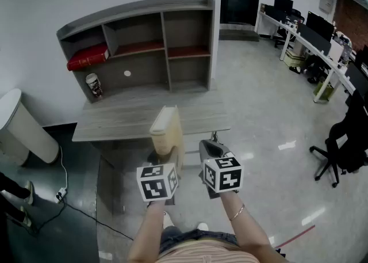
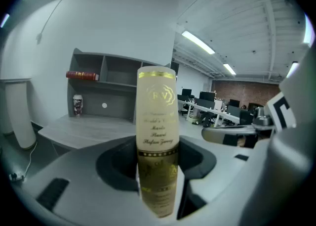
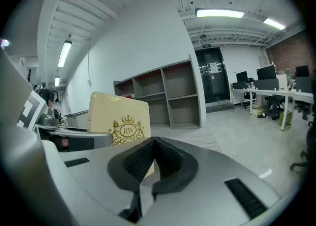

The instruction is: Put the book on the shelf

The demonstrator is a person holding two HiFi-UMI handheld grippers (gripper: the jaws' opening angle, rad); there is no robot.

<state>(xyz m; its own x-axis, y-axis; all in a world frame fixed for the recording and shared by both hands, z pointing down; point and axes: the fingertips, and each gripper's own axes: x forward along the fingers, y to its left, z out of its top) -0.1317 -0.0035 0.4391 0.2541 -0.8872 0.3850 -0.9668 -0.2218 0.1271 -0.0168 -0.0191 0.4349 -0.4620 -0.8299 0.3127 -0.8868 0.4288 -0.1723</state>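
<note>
A cream book with gold print (image 1: 167, 131) stands upright in the air in front of the grey desk (image 1: 132, 119). My left gripper (image 1: 163, 157) is shut on it, and in the left gripper view the book's spine (image 2: 157, 116) is clamped between both jaws of the left gripper (image 2: 158, 173). My right gripper (image 1: 208, 148) hovers just right of the book. Its jaws (image 3: 150, 168) are shut on nothing, and the book's crested cover (image 3: 120, 121) shows to their left. The grey shelf unit (image 1: 164, 17) stands on the desk's far side, and a red book (image 1: 87, 57) lies in its upper left compartment.
A patterned cup (image 1: 94, 85) stands on the desk under the shelf's left end. A white bin (image 1: 23, 129) stands at the left, with a cable (image 1: 75, 207) on the dark floor. An office chair (image 1: 344, 147) and desks with monitors (image 1: 313, 34) are at the right.
</note>
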